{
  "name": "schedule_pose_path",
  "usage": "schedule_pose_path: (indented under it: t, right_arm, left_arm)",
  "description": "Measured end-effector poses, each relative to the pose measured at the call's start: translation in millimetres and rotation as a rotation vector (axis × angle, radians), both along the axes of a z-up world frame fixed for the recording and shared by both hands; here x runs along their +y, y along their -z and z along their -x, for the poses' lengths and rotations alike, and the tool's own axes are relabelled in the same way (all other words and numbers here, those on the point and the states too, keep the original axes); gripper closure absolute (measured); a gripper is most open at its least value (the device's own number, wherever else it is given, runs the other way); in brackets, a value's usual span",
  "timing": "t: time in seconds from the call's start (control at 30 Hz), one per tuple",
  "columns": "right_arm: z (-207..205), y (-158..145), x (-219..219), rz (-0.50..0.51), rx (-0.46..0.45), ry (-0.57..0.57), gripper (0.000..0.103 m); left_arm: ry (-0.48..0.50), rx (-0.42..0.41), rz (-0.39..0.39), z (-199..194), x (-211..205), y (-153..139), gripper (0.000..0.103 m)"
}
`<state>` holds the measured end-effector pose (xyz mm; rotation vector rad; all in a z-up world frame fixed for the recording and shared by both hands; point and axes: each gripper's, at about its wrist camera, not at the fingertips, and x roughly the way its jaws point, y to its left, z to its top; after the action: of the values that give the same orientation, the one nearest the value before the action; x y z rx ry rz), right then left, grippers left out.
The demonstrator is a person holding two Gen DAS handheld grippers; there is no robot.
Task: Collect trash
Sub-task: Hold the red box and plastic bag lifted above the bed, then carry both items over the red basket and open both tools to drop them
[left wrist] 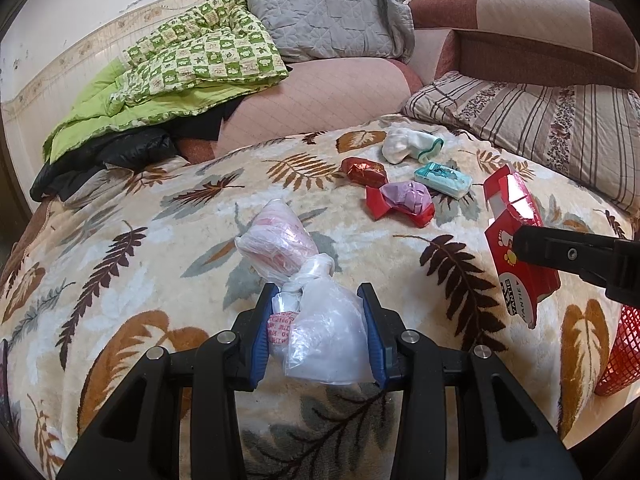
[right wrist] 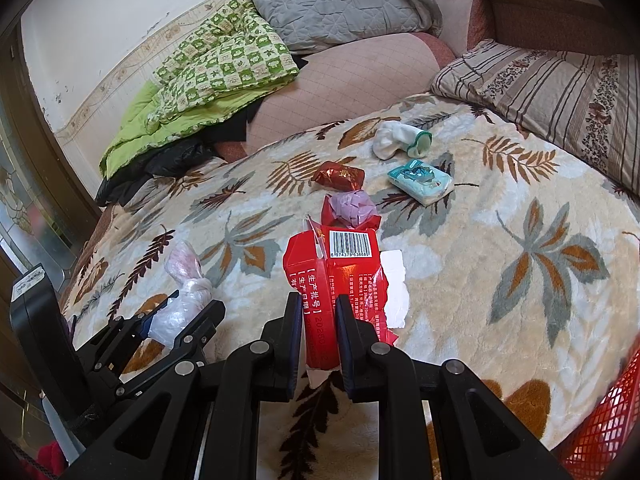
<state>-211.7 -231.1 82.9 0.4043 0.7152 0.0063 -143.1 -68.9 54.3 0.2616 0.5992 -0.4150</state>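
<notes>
A knotted plastic bag (left wrist: 308, 300) is clamped between the left tongs (left wrist: 318, 330), held over the leaf-patterned blanket (left wrist: 140, 248) on the bed; a torn red box (right wrist: 340, 276) is clamped between the right tongs (right wrist: 318, 342); farther along the blanket are seen a red wrapper (left wrist: 364, 171), a red wrapper with purple paper (left wrist: 402, 202), a tissue pack (left wrist: 442, 179) and a white sock (left wrist: 408, 145), all lying apart; a red basket (right wrist: 600, 428) is seen at the right edge.
</notes>
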Motion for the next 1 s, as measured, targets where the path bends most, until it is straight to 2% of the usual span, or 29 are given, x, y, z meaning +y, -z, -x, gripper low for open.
schedule_pose_path:
  t: [0.47,0.67,0.87,1.0]
  right_arm:
    - [0,1,-2,-0.003,0.001,0.002,0.085]
    - [10,-1,-16,-0.040,-0.013,0.031,0.085]
    - [45,-18,-47,-0.116,-0.052,0.088,0.085]
    - [86,-29,-81,-0.113,-0.071,0.169,0.085]
  left_arm:
    - [0.000,0.002,0.000,-1,0,-1,0.064]
    - [0.006,0.006,0.008,-1,0,-1,0.064]
    - [0.094,0.021,0.057,19,-10,-7,0.064]
    - [0.175,0.039,0.082,36,-27,-19,0.064]
